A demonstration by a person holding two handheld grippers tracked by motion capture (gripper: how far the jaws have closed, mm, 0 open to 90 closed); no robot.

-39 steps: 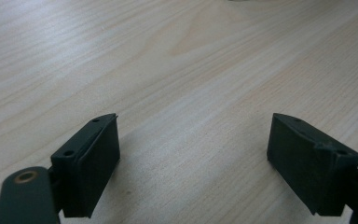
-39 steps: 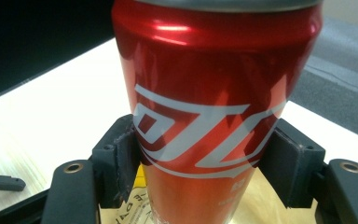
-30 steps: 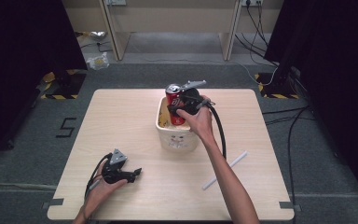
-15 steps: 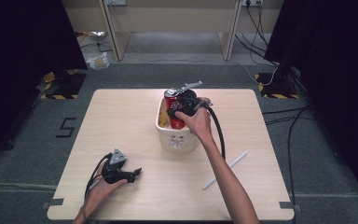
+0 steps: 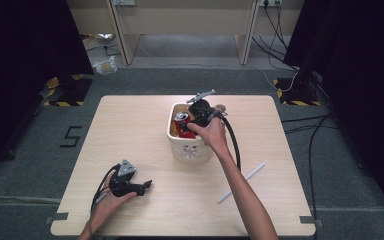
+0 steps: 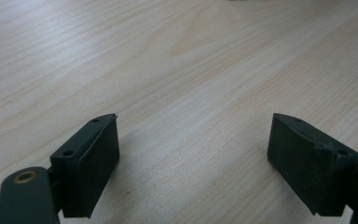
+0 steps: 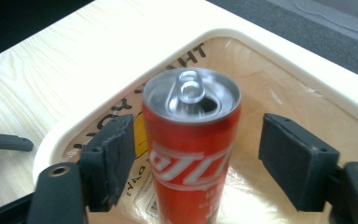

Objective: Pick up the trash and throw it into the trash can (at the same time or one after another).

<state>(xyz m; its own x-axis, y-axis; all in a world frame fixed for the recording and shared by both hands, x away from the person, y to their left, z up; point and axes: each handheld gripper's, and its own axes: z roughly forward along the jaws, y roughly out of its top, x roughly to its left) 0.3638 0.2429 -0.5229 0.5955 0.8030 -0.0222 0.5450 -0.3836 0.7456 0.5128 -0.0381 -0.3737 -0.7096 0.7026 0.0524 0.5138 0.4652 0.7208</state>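
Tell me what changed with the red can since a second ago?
The right gripper lowered the red can deeper into the white bin, and its jaws have just been opening: the can stands between them, with a gap showing on at least one side. The left gripper, open on the table, and the white stick stayed put.

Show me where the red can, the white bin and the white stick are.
red can (image 7: 191, 154), right gripper view, on its red side.
white bin (image 5: 192, 150), high view, on its front wall.
white stick (image 5: 241, 182), high view, at mid-length.
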